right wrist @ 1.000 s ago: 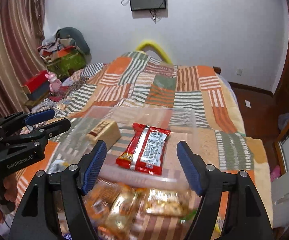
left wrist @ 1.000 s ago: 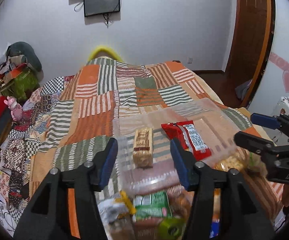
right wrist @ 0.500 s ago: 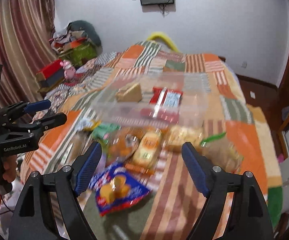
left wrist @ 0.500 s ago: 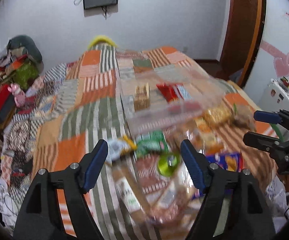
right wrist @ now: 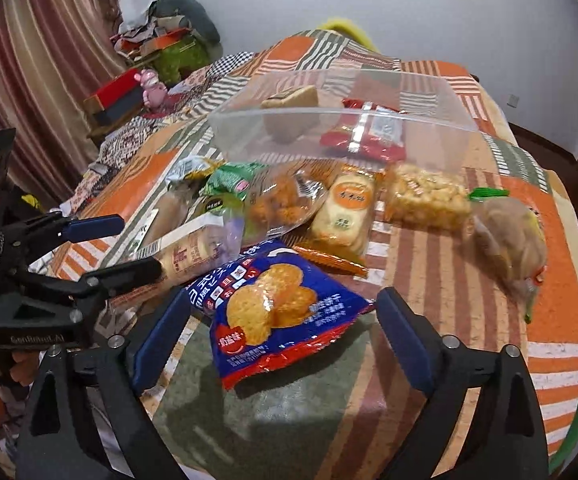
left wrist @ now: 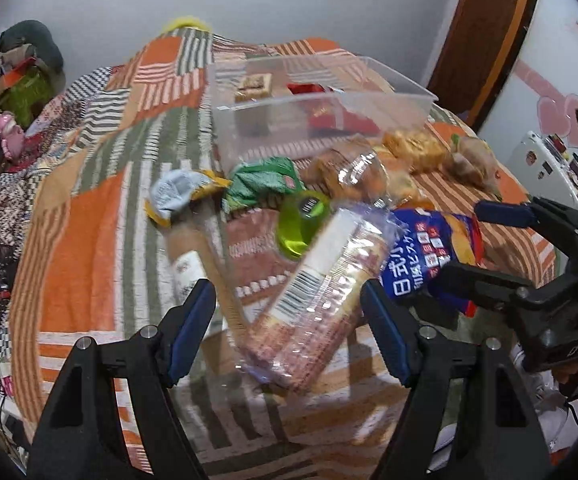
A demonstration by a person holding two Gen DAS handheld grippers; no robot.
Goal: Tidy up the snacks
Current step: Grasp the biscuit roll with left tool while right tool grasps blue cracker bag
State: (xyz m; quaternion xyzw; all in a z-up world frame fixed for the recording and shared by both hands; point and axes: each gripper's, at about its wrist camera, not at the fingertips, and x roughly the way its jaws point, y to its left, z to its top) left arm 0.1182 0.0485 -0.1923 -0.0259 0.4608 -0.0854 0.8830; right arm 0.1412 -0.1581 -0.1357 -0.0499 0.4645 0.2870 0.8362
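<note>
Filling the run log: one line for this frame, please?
left gripper: open over cracker sleeve | right gripper: open over blue cracker bag | clear bin: two snacks inside

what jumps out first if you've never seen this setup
The heap of snack packets on the patchwork bedspread, above all the blue cracker bag lying nearest, right between the open right gripper fingers. Behind the heap stands a clear plastic bin holding a red packet and a tan bar.

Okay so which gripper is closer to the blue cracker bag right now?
Right. The right gripper sits open with its fingers on either side of the blue cracker bag. The left gripper, also open, straddles the clear biscuit sleeve beside the bag.
</note>
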